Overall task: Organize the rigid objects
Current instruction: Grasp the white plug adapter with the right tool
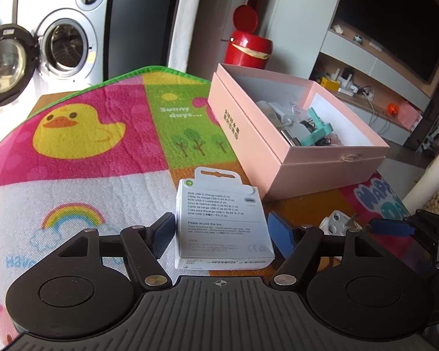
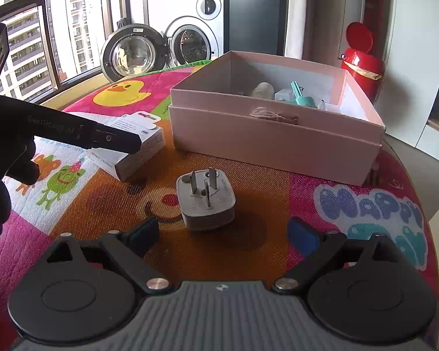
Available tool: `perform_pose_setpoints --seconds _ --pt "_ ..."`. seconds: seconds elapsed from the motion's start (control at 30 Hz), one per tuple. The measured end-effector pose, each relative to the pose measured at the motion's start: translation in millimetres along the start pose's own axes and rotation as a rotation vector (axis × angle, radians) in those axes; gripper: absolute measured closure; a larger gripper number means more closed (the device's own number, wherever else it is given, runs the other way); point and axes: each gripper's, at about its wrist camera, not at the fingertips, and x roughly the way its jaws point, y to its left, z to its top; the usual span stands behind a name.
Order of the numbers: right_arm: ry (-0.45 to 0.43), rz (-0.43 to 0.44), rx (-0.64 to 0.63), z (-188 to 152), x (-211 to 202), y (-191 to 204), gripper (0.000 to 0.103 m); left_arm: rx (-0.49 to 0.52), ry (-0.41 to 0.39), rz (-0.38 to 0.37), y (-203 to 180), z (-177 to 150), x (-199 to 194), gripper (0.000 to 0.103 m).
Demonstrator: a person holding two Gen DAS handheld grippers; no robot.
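Observation:
A white USB-C cable box [image 1: 222,222] lies on the colourful mat between the fingers of my left gripper [image 1: 224,231], which is open around it; the pads stand close to its sides. It also shows in the right wrist view [image 2: 125,143], partly behind the left gripper's finger. A white plug adapter [image 2: 206,200] lies prongs-up just ahead of my open, empty right gripper [image 2: 224,232]; it also shows in the left wrist view [image 1: 338,222]. An open pink box [image 1: 295,134], [image 2: 275,134] holds several small items, among them a teal tool [image 2: 300,96].
A red lidded bin [image 1: 247,45] stands behind the pink box. A washing machine [image 2: 190,38] with its door open is at the back. A white cylinder [image 1: 427,178] stands at the right. The mat [image 1: 82,152] covers a round table.

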Motion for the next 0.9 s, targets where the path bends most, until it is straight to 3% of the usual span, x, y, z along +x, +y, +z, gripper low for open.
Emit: perform_pose_setpoints --seconds 0.23,0.27,0.4,0.73,0.8,0.9 --pt "0.0 0.0 0.0 0 0 0 0.007 0.02 0.001 -0.033 -7 -2 4 0.026" --pt "0.0 0.0 0.001 0 0 0 0.007 0.04 0.025 -0.029 -8 -4 8 0.024" --pt "0.0 0.001 0.0 0 0 0 0.007 0.145 0.001 0.02 -21 -11 12 0.024" --pt "0.0 0.0 0.0 0 0 1 0.007 0.011 -0.002 0.049 -17 -4 15 0.024" --pt "0.0 -0.003 -0.001 0 0 2 0.007 0.045 0.004 0.062 -21 -5 15 0.024" --pt "-0.011 0.01 -0.013 4 1 3 0.019 0.134 0.0 0.1 -30 -11 15 0.028"
